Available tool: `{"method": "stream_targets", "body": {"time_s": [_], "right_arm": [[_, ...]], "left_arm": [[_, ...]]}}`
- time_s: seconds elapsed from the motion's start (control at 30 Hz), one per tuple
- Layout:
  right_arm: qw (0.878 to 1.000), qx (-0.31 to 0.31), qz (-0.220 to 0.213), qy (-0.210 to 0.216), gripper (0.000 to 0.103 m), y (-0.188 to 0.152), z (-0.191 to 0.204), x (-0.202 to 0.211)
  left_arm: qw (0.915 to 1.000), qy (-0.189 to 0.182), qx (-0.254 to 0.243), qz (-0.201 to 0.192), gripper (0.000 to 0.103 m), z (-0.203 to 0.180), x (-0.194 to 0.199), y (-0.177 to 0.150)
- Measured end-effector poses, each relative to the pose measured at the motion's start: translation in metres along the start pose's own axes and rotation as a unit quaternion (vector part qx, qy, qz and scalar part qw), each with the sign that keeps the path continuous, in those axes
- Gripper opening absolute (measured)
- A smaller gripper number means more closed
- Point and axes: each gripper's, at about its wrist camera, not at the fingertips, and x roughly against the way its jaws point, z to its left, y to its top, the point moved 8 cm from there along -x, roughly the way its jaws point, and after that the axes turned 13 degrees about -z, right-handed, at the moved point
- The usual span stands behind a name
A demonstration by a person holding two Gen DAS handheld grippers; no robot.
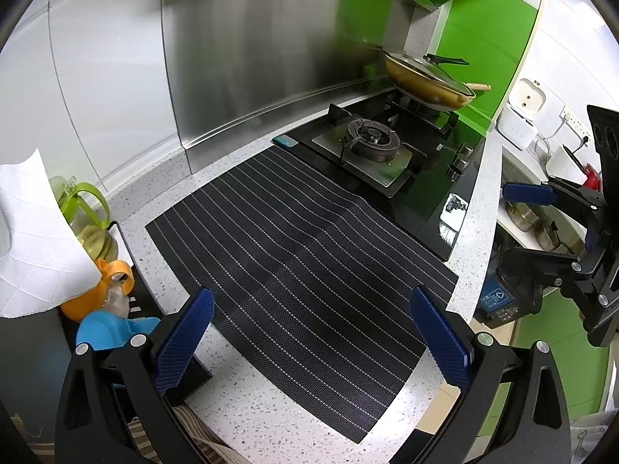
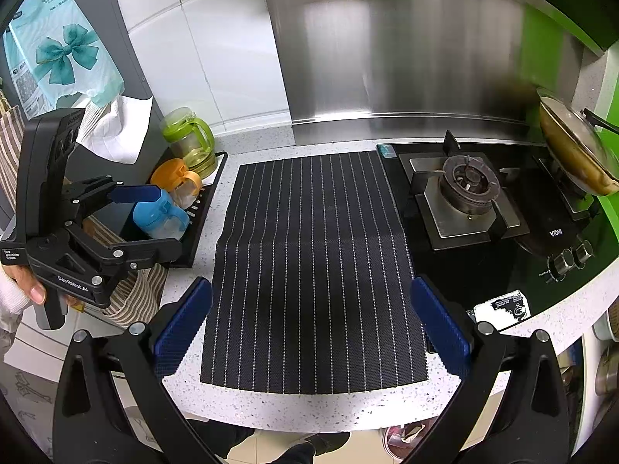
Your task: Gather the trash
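Both grippers hover above the speckled countertop (image 2: 309,406), each with its blue pads spread wide and nothing between them. The left gripper (image 1: 311,342) faces the striped black mat (image 1: 301,239) from the counter's front-left area; the right gripper (image 2: 311,332) faces the same mat (image 2: 313,255) from the front edge, roughly centred on it. No loose trash is visible on the mat or on the bare counter around it. The only candidate items are the white paper towel (image 2: 116,131) hanging at the counter's left end, above the black tray (image 2: 201,224) holding the green jug (image 2: 189,141) and the orange and blue cups, and a small printed card (image 2: 503,307) at the front edge beside the gas hob (image 2: 468,189). Judgement: the towel lies left of both grippers and nearer the left one; the card lies nearer the right gripper. Whether either counts as trash cannot be told.
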Motion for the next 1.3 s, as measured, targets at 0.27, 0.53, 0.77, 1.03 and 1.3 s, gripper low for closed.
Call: {"method": "stream_targets", "body": {"time_s": [0.27,0.53,0.77,1.03,1.3], "right_arm": [[1.000,0.000,0.001,0.001,0.100,-0.0020,-0.0013,0.0009],[1.000,0.000,0.001,0.001,0.100,-0.0027,-0.0013,0.0011],[1.000,0.000,0.001,0.001,0.100,-0.0024,-0.0014,0.0009],[1.000,0.000,0.002,0.002,0.100,-0.0033,-0.0017,0.0014],[1.000,0.001,0.001,0.001,0.100,-0.0030,-0.0013,0.0011]], "left_arm": [[1.0000,-0.001,-0.001,0.000,0.097,0.0004,-0.0011,0.0006],[1.0000,-0.002,-0.001,0.000,0.097,0.0002,-0.0011,0.0009],[1.0000,-0.001,-0.001,0.000,0.097,-0.0005,-0.0011,0.0010],[1.0000,-0.003,-0.001,0.001,0.097,-0.0008,-0.0021,0.0015],[1.0000,-0.003,0.000,0.002,0.097,-0.0008,-0.0036,0.0019]]}}
